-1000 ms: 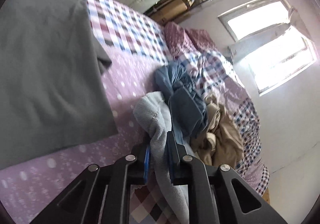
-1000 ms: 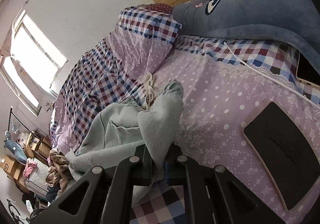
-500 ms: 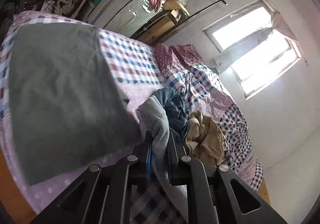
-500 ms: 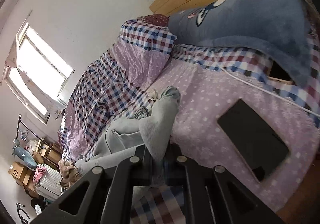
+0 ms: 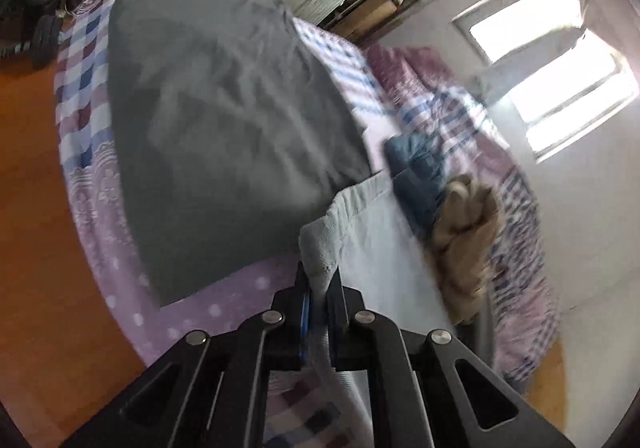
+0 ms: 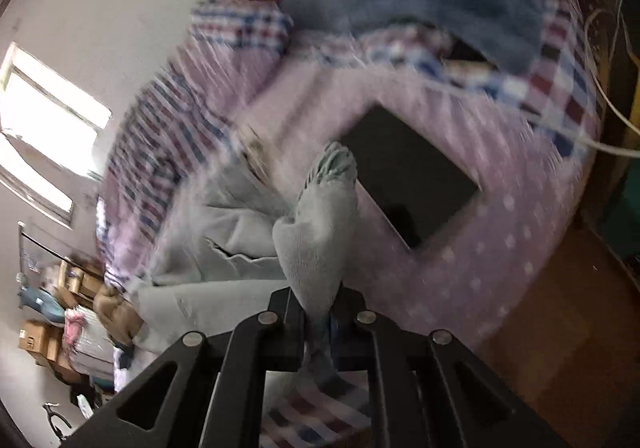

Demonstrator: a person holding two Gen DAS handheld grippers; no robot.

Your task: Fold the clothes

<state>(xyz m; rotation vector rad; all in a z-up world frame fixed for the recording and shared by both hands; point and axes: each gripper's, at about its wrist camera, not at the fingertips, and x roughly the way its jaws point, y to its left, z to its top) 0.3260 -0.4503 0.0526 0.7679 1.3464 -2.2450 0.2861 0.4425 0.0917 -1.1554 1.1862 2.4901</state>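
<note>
The left gripper (image 5: 319, 288) clenches one corner of the pale grey garment (image 5: 384, 248). The right gripper (image 6: 318, 300) pinches another corner, its jaws opening slightly. The garment hangs between them and trails away over the bed (image 5: 120, 208), beside the dark grey cloth (image 5: 224, 120); neither hand looks nearer.

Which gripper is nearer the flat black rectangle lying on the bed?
Right. The right gripper, pinching the light grey garment, has the black rectangle just ahead; the left wrist view doesn't show it.
</note>
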